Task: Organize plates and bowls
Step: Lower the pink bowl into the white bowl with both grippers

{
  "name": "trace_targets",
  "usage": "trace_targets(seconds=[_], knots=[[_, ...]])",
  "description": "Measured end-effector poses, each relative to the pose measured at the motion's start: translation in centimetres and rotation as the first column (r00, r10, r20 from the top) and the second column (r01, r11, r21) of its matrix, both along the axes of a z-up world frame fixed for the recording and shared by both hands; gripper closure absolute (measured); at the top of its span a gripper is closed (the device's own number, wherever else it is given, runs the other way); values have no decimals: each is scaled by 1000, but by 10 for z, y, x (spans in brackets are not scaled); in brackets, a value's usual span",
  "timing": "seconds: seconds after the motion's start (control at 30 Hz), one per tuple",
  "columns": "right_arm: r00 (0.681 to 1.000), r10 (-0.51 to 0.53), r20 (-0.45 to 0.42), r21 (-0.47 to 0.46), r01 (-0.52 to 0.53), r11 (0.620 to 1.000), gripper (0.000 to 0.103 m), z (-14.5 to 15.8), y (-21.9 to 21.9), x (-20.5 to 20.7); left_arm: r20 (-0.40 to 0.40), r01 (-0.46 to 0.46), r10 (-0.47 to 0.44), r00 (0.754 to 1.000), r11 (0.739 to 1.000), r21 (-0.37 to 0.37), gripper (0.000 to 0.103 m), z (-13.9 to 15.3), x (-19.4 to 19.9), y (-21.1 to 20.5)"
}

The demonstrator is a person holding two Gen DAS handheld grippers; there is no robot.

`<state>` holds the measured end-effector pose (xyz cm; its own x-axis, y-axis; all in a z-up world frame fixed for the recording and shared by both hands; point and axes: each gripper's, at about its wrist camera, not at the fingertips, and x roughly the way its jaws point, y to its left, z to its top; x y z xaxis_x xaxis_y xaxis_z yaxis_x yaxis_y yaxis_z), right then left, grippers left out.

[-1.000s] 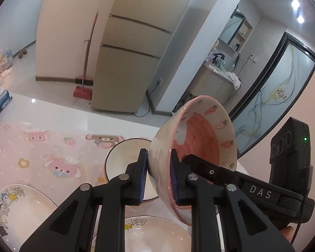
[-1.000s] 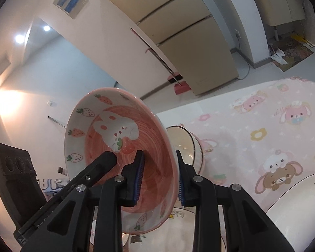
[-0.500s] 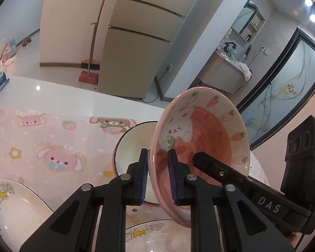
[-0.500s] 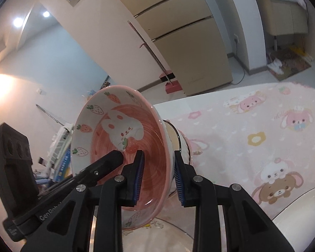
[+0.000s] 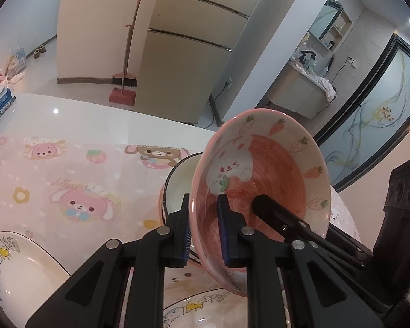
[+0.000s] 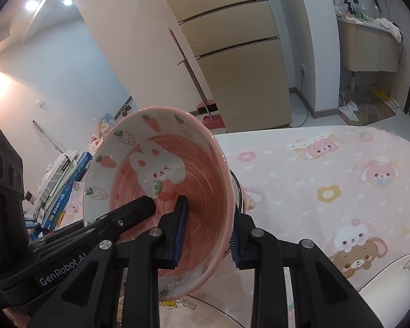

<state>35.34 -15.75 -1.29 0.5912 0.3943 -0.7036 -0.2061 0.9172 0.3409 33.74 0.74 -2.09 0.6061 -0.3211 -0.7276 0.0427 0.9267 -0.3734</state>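
While both sets of jaws are clamped on the wall of the pink bowl (image 5: 262,175), it hangs tilted in the air, its rabbit picture facing the cameras. The left gripper (image 5: 203,232) pinches the wall on one side, one blue pad inside and one outside, and the right gripper (image 6: 206,233) does the same on the opposite side. I think two grips are used because the bowl is smooth and would swing if only one side was held.

Just behind and below the pink bowl stands a white bowl (image 5: 177,183) with a dark rim, on the surface. The held bowl is probably meant to go into this one, so that bowls are stacked together.

Under the grippers lies a cartoon plate (image 5: 194,306), and another plate (image 5: 16,268) is at the left. A pink cloth (image 6: 328,186) with bears and rabbits covers the surface.
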Motion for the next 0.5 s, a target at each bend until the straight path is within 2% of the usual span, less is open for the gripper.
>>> trace_targets(seconds=[0.27,0.4,0.5], knots=[[1000,2,14,-56,-1,998,73,0,11,-3,-28,-8,9,1000,999,32,89,-3,3,1],[999,12,43,-116,-7,993,73,3,18,-7,-41,-3,3,999,1000,11,89,-5,5,5],[997,15,69,-157,-4,988,73,4,21,-9,-30,1,0,1000,999,41,89,-5,4,3]])
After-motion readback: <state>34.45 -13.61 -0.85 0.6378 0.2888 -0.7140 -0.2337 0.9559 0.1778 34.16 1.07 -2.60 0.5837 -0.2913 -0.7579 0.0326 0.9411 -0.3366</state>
